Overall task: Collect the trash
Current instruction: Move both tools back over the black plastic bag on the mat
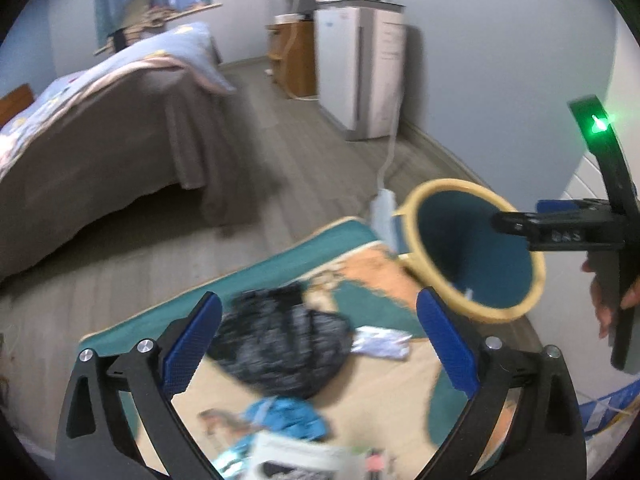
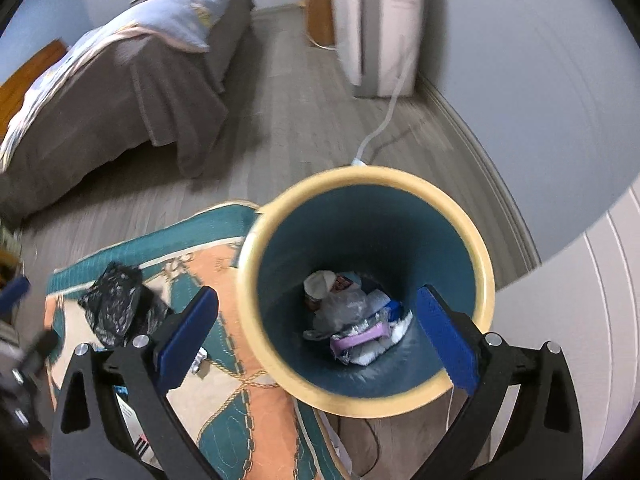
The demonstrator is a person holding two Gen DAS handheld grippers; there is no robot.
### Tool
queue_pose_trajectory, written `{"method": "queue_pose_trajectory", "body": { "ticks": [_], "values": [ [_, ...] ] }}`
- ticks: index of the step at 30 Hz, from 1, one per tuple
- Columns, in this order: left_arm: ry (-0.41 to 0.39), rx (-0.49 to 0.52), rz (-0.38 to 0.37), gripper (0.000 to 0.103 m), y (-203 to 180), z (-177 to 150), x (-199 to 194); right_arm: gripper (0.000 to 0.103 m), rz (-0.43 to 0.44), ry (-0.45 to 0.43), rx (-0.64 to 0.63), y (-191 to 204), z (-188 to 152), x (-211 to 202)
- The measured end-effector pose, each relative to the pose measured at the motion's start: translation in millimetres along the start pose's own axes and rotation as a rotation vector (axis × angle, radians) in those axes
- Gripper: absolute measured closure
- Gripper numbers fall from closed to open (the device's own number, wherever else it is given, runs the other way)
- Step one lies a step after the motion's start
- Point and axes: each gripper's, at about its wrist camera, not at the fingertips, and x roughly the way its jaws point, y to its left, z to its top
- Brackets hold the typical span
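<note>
- Judging from the round teal wastebasket with a cream rim [image 2: 366,292], collection is partly done: crumpled white paper, a grey plastic bag and a lilac wrapper lie at its bottom.
- Still left on the teal-and-orange patterned rug [image 1: 384,276]: a crumpled black plastic bag [image 1: 280,340], a silvery foil wrapper [image 1: 382,342] and a blue crinkled packet [image 1: 286,420].
- Fingers of the right gripper [image 2: 316,340] stand wide and empty above the basket.
- Fingers of the left gripper [image 1: 320,344] stand wide and empty over the black bag.
</note>
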Motion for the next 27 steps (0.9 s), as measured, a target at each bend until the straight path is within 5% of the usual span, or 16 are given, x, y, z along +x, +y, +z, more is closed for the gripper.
{"method": "queue_pose_trajectory", "body": {
  "ticks": [11,27],
  "values": [
    [0.021,-0.165,0.139,0.005,91,-40,-15,0.006,0.061,0.014,-0.171,60,-17,11],
    [0.140,-0.089,0.145,0.005,96,-55,56,0.006,0.058,0.167,-0.356,118,-57,74]
  ]
}}
